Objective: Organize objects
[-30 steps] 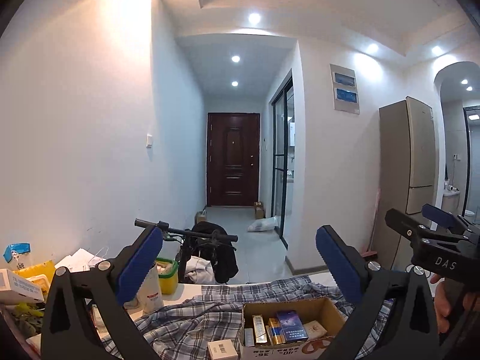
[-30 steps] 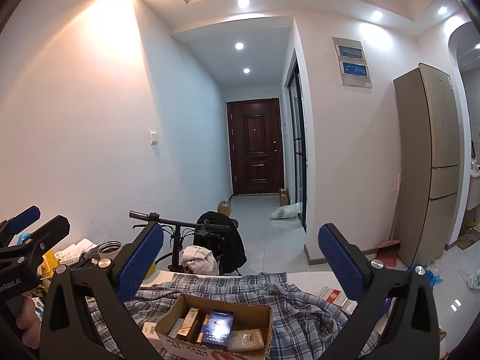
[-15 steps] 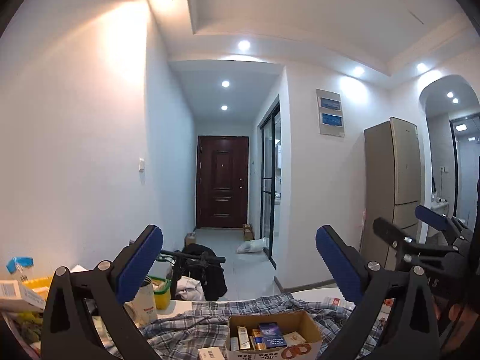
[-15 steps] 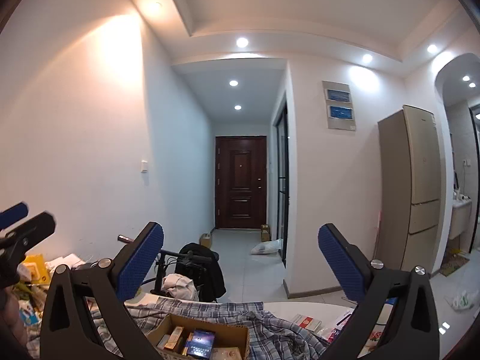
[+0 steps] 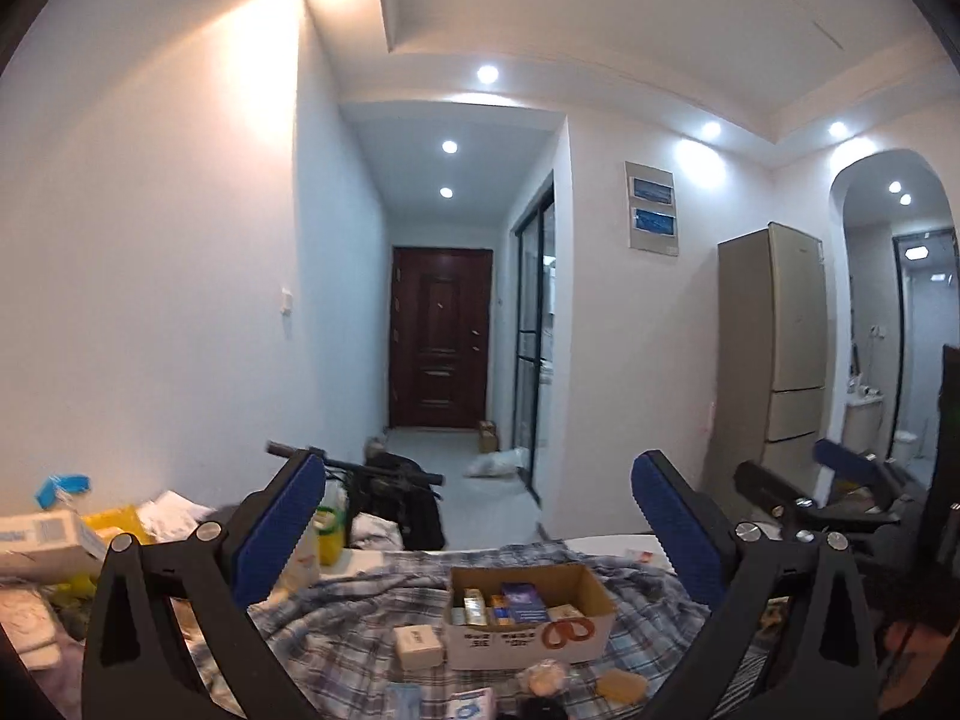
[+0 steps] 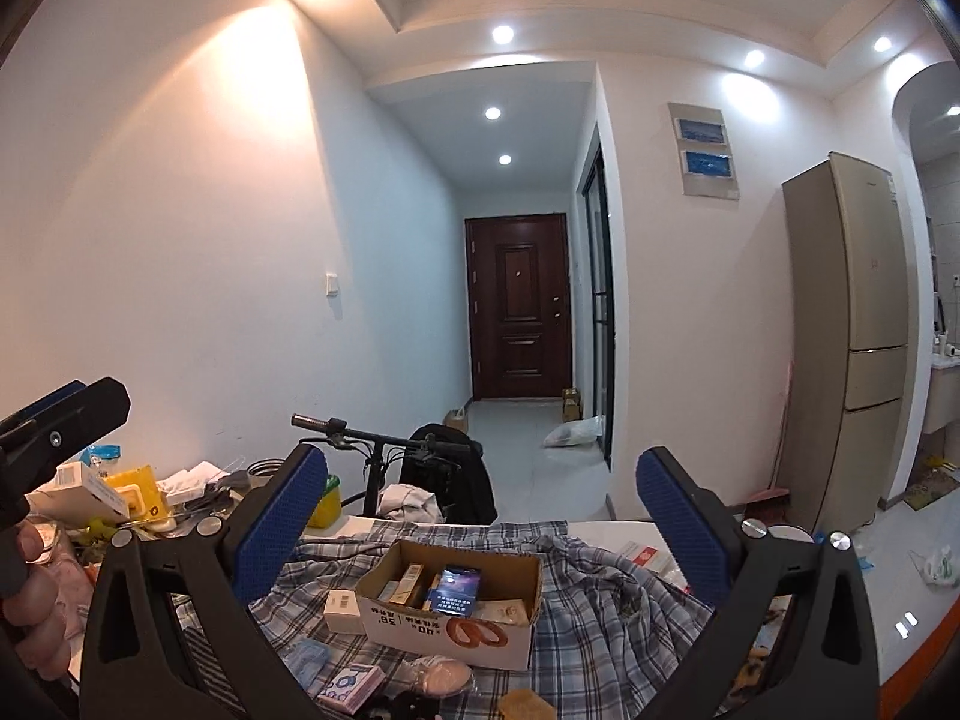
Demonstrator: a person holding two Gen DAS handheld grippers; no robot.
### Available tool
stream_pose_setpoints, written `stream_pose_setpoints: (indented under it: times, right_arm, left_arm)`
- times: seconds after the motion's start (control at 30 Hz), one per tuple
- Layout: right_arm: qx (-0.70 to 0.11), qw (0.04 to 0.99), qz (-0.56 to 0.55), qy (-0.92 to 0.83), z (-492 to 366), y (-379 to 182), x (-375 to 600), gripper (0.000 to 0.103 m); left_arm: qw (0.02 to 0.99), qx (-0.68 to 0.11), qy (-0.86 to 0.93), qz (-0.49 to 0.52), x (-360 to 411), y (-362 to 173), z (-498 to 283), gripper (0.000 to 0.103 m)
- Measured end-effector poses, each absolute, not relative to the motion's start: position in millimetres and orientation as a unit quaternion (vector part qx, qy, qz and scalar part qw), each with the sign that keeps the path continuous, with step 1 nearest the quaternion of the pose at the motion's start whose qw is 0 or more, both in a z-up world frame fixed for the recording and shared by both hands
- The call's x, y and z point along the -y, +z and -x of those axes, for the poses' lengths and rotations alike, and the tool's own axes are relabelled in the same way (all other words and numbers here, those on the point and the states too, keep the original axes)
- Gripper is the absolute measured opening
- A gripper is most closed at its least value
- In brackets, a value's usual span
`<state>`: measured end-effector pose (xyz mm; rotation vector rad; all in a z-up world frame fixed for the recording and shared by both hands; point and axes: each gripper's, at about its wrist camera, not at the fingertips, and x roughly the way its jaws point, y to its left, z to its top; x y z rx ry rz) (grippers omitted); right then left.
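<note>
An open cardboard box (image 5: 528,615) (image 6: 456,606) holding several small packs sits on a plaid shirt (image 5: 360,618) (image 6: 600,594) spread over the table. A small white box (image 5: 418,647) (image 6: 343,605) lies beside its left side. Small packets and round items (image 6: 441,675) lie in front of it. My left gripper (image 5: 478,525) is open and empty, held above and short of the box. My right gripper (image 6: 480,519) is open and empty too, also above the box. The right gripper shows at the right edge of the left wrist view (image 5: 810,489).
Cluttered boxes, a yellow pack (image 6: 135,495) and papers fill the table's left end. A bicycle (image 6: 384,450) with a dark jacket stands behind the table. A fridge (image 6: 852,330) stands at the right; a hallway leads to a brown door (image 6: 519,306).
Both views have tilted down from half a second ago. The box and the items in front of it now show lower and fuller. Both grippers stay open.
</note>
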<state>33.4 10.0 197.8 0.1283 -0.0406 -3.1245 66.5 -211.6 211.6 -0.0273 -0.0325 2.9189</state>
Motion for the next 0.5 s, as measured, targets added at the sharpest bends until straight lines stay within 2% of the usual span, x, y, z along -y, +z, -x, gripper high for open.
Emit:
stream_pose_setpoints:
  times: [0.27, 0.5]
  right_arm:
    - [0.012, -0.007, -0.038, -0.999, -58.3, 194.7, -8.2, 0.103]
    - [0.006, -0.009, -0.046, -0.999, -57.1, 192.8, -6.8, 0.103]
  left_arm:
    - [0.045, -0.029, 0.998, -0.012, 206.4, 197.4, -86.8, 0.103]
    - [0.054, -0.015, 0.998, 0.013, 209.3, 186.1, -74.6, 0.103]
